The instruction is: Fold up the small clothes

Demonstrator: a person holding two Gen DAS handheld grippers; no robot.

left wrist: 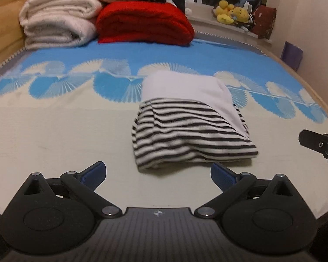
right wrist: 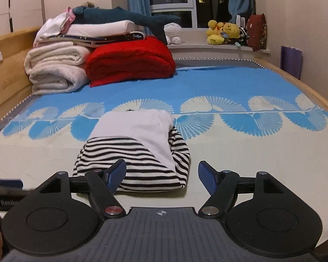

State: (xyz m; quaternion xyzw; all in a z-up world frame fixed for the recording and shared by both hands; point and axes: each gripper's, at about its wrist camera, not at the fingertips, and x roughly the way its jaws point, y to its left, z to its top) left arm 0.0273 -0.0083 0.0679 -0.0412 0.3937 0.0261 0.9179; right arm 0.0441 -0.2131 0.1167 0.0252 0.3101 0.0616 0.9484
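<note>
Left gripper (left wrist: 157, 175) and right gripper (right wrist: 161, 176) both spread wide, empty; folded striped garment (left wrist: 185, 139) lies just ahead.

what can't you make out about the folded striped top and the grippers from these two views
- Striped garment: its type; folded, the white panel covers its far half in both views.
- Its near edge in the right wrist view: hidden behind the right gripper.
- Right gripper in the left wrist view: cut off by the frame edge.
</note>
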